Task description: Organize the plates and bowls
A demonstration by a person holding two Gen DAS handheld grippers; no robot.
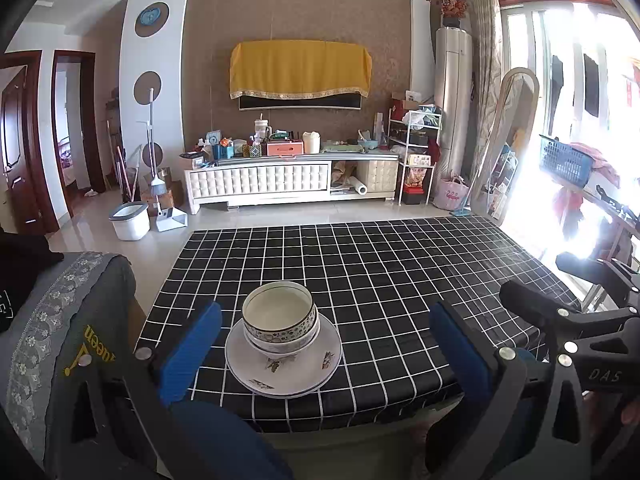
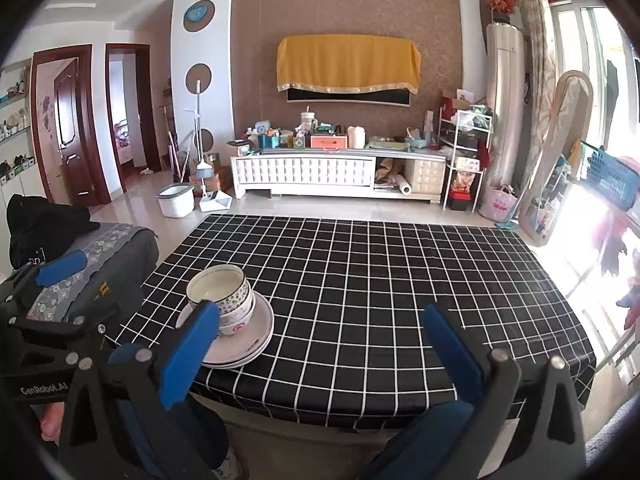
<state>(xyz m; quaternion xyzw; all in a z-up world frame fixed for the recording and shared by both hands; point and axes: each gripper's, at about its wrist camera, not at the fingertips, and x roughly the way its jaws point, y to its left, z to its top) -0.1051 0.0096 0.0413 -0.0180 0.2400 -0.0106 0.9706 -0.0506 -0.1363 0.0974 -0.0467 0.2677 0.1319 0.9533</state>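
Note:
Stacked bowls (image 1: 280, 320) with patterned rims sit nested on stacked white plates (image 1: 283, 368) near the front left edge of the table with the black checked cloth (image 1: 380, 272). My left gripper (image 1: 326, 344) is open and empty, held back from the table's front edge with the stack between its blue pads. In the right wrist view the same bowls (image 2: 222, 294) and plates (image 2: 240, 340) lie at the left. My right gripper (image 2: 320, 344) is open and empty, its left pad in front of the plates. The right gripper also shows at the right of the left wrist view (image 1: 580, 308).
A chair with a grey embroidered cover (image 1: 68, 340) stands at the table's left. A white TV cabinet (image 1: 288, 180) with clutter stands at the far wall. A white bin (image 1: 130, 220) and dustpan are on the floor. A bright window and a blue basket (image 1: 564, 160) are on the right.

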